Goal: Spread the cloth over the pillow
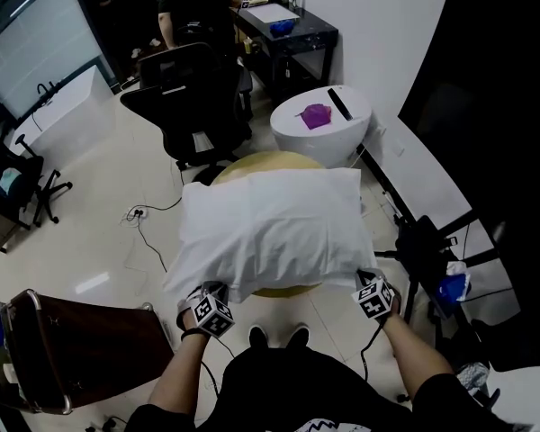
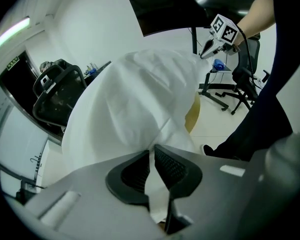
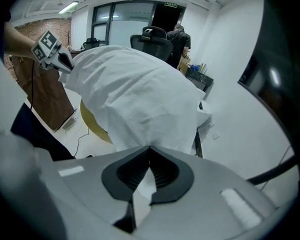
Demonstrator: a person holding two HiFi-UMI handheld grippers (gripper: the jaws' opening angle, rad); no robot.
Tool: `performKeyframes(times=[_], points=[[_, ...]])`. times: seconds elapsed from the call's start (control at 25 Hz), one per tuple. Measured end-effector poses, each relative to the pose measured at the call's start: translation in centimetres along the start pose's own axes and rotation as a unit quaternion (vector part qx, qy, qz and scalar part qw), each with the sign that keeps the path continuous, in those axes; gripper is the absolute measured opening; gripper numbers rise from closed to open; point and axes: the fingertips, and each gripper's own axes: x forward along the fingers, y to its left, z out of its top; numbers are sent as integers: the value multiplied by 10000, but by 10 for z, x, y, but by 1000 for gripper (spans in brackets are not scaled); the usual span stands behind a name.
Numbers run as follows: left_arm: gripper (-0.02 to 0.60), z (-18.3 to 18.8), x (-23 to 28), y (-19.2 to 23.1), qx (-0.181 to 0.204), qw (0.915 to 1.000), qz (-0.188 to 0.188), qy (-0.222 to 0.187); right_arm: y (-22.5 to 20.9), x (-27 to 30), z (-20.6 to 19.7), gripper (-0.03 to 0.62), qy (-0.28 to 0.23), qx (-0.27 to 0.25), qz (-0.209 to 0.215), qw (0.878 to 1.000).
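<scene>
Cloth (image 1: 270, 228), white, lay draped across the pillow, which showed only as a bulge beneath, on a round yellow table (image 1: 279, 162) at frame ctr. Step in hand looked like the last: settling the near edge. Next move prob. calls for a light downward tug to smooth wrinkles, then letting go both corners together. Forearms reached fwd, both tools pitched steeply down. Left gripper (image 2: 153, 156), at the cloth's 7 o'clock, was clenched on one near corner; right gripper (image 3: 150, 151), at 5 o'clock, pinched the other.
</scene>
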Motion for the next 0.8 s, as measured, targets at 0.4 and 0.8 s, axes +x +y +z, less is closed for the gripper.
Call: performKeyframes(times=[0.4,0.8], points=[[5,-5,-21,-25,186,9993,-338,-33,-17,-37,0,6,-276,-18,-92,9996],[3,-14,-24,-15,45,9997,-226,30,-19,-11,-26,6,179,-75,-53,9998]])
